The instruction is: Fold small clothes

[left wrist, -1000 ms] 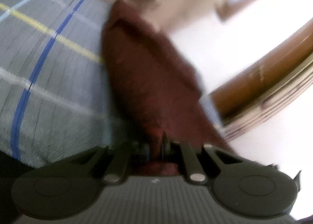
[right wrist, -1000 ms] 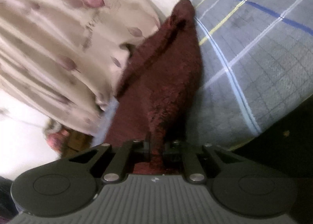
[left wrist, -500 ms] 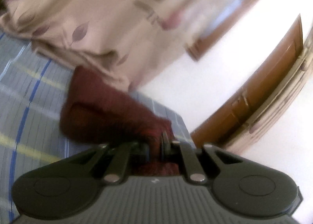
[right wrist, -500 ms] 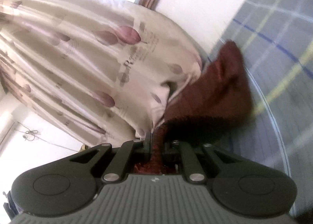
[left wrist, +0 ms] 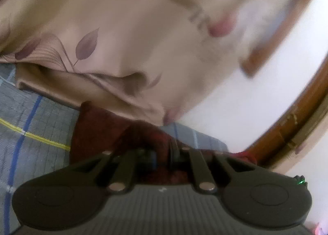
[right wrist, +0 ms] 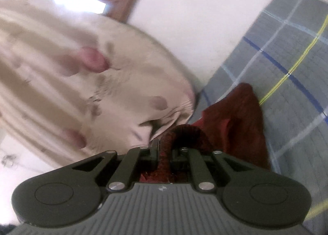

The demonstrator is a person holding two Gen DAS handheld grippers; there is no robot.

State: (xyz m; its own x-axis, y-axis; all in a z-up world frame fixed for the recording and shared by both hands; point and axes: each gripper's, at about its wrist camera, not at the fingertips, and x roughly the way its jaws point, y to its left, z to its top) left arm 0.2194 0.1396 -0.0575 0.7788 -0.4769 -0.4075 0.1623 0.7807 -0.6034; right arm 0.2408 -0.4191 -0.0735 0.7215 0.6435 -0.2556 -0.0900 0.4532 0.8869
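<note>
2 handheld grippers carry the near edge of a small maroon garment (left wrist: 92,132) across a grey checked bedspread (left wrist: 30,124), in what reads as the first fold of the job.

In the left wrist view the bedspread fills the left side, crossed by blue and yellow lines. The garment lies on it at centre, its far corner tucked just under the hem of a cream leaf-print curtain (left wrist: 114,36). The left gripper (left wrist: 163,153) has its fingers drawn nearly together, pinching a raised hump of the cloth. To the right stand a white wall and a wooden frame (left wrist: 287,124).

In the right wrist view the curtain hangs on the left and the same garment (right wrist: 239,116) spreads to the right over the bedspread (right wrist: 297,91). The right gripper (right wrist: 165,150) nips a thick rolled edge that arches up from between its closed fingers.

The cloth looks soft, light and limp, with a nubby, towel-like pile that should resist slipping. It sags and bunches wherever it is unsupported, so a hold on 1 point would let it droop. The likely best purchase is at the 2 corners of 1 edge, held well apart to keep that edge taut. The curtain hem is close enough to snag.
</note>
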